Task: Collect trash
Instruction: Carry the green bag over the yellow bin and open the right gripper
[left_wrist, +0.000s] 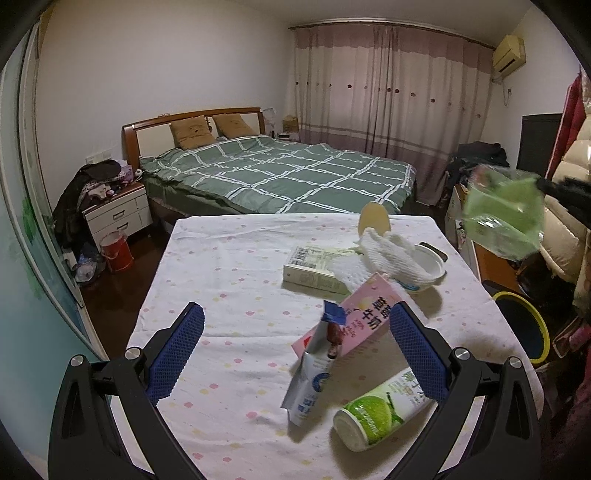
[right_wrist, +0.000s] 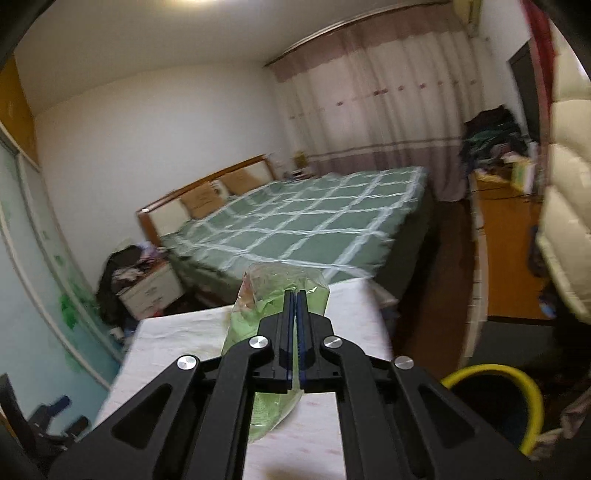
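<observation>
Right gripper (right_wrist: 295, 295) pinches a crumpled green plastic bag (right_wrist: 275, 295) between fully closed pads, above the table's (left_wrist: 221, 258) 3 o'clock edge. Left gripper (left_wrist: 295, 350) gapes wide, empty. On the table: one pink carton (left_wrist: 364, 314), one green-labelled bottle (left_wrist: 384, 410) with its long axis toward 2 o'clock, one box (left_wrist: 314, 267), one cup (left_wrist: 424, 269), perhaps one torn wrapper (left_wrist: 314, 373). One yellow-rimmed bin (right_wrist: 495, 402) stands at 4 o'clock.

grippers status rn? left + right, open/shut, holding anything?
Left gripper: open, holding nothing, above the table's trash.
Right gripper: shut on the green plastic bag, lifted off the table.
</observation>
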